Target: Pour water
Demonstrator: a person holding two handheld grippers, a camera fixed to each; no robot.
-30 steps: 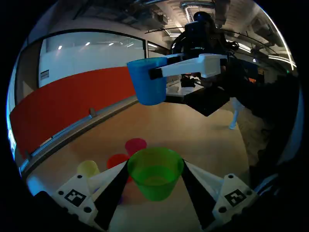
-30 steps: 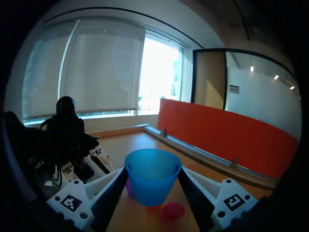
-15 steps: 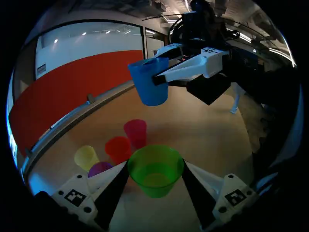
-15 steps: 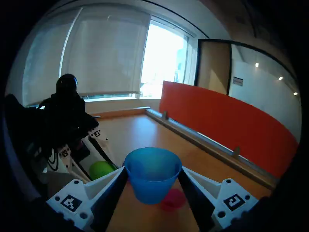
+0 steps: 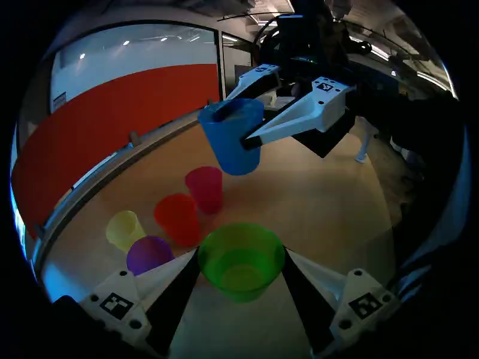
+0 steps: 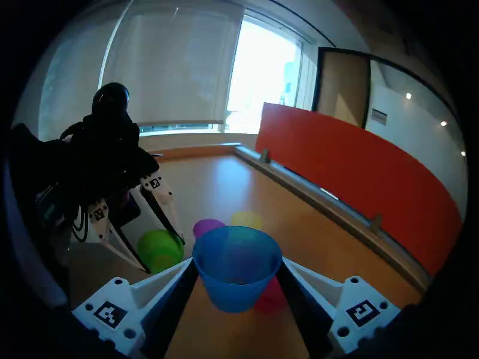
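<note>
Sitting on the brown surface (image 5: 323,197) at the left are a yellow cup (image 5: 124,229), a purple cup (image 5: 148,253), a red cup (image 5: 177,218) and a pink cup (image 5: 205,188), close together. Next, the left tongs (image 5: 240,256) pinch a green cup (image 5: 240,272) from both sides, low and near. Up higher, the right tongs (image 5: 232,128) pinch a blue cup (image 5: 227,149), tipped a bit, in the air past the pink cup.

A blue cup (image 5: 231,140), green cup (image 5: 241,263), pink cup (image 5: 205,188), red cup (image 5: 178,218), yellow cup (image 5: 124,229) and purple cup (image 5: 148,254).
</note>
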